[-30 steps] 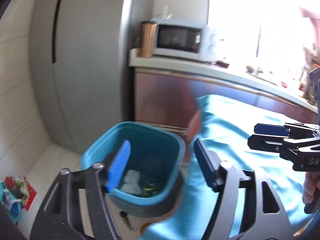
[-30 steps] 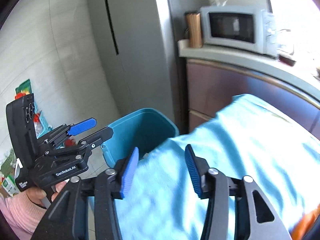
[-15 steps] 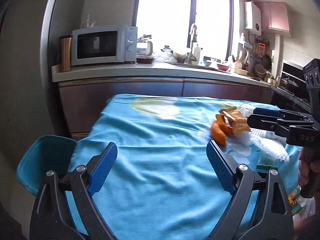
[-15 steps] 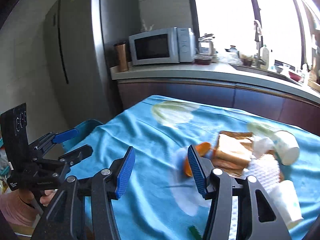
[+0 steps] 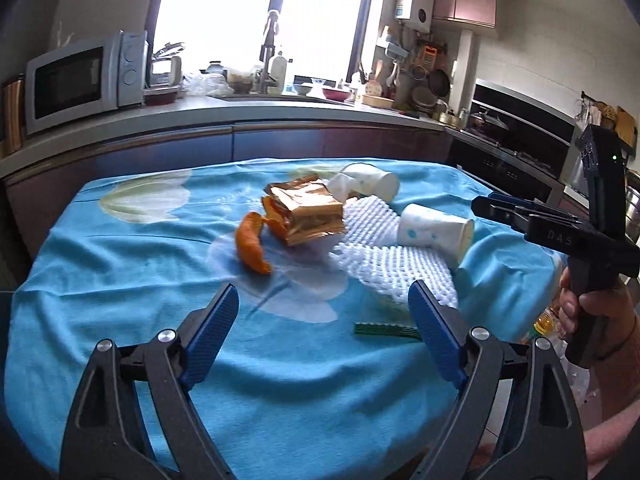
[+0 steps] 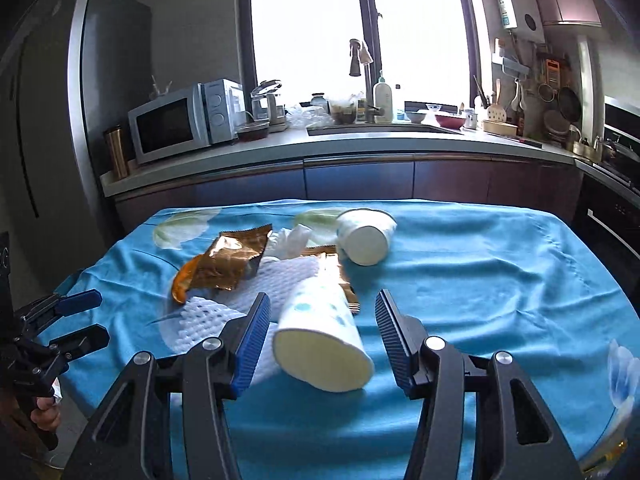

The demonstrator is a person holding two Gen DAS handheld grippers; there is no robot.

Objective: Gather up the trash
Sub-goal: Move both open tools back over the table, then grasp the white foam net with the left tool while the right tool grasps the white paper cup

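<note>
Trash lies on a table with a blue cloth (image 5: 120, 280). There is orange peel (image 5: 251, 247), a gold snack wrapper (image 5: 312, 212), white foam netting (image 5: 384, 256), a dotted paper cup (image 5: 436, 230) on its side, a second white cup (image 5: 370, 184) and a small green wrapper (image 5: 384, 329). My left gripper (image 5: 322, 334) is open and empty above the near cloth. My right gripper (image 6: 320, 330) is open, its jaws on either side of the dotted cup (image 6: 320, 336) without touching it. The peel (image 6: 182, 280), wrapper (image 6: 232, 260) and far cup (image 6: 366, 236) lie beyond.
A kitchen counter (image 6: 320, 144) with a microwave (image 6: 184, 120), sink and bottles runs behind the table. A fridge (image 6: 52, 128) stands at the left, an oven (image 5: 516, 140) at the right. The bin is out of view.
Both grippers have swung right, away from the teal bin by the fridge, and now face the trash on the table. The right gripper has come up to the dotted cup.
</note>
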